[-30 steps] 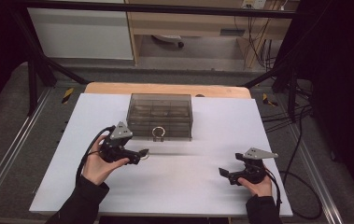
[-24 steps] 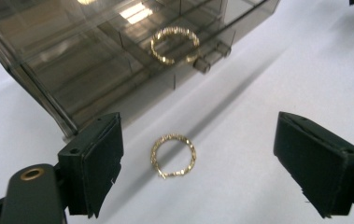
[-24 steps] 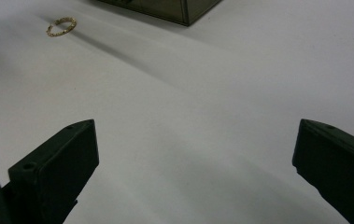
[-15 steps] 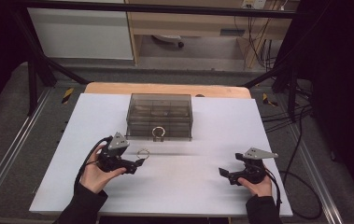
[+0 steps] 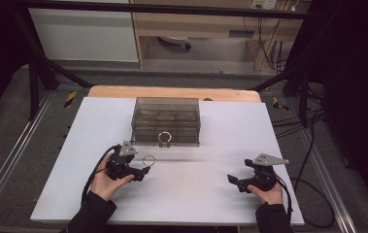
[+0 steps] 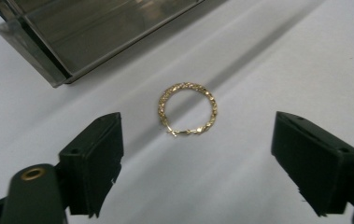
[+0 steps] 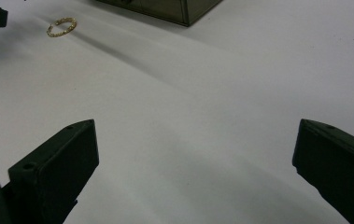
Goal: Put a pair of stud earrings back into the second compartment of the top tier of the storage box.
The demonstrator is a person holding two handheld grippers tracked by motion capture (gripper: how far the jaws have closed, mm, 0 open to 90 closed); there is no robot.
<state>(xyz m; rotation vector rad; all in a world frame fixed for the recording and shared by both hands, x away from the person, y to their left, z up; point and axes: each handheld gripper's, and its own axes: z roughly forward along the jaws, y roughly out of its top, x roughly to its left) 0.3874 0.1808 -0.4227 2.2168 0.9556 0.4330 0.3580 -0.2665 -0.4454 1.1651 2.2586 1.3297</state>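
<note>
A gold twisted hoop earring (image 5: 148,160) lies flat on the white table (image 5: 196,204), in front of a smoked clear drawer box (image 5: 166,119). My left gripper (image 5: 144,171) sits low just short of the hoop, open. In the left gripper view the hoop (image 6: 213,106) lies a little ahead of the gap between the jaws (image 6: 198,123), touching neither pad. Those jaws have just been closing slightly, with nothing between them. My right gripper (image 5: 235,180) rests open at the right front, its jaws (image 7: 197,128) wide over bare table; the hoop (image 7: 53,33) lies far off at upper left.
The box (image 6: 95,32) has a metal ring pull (image 5: 164,138) on its front face, just behind the hoop. Its corner (image 7: 174,9) stands at the top of the right gripper view. Cables run off the table's right side (image 5: 312,160).
My left gripper has sunk toward the table and come nearer the front edge, level with the hoop. The right gripper has stayed put.
</note>
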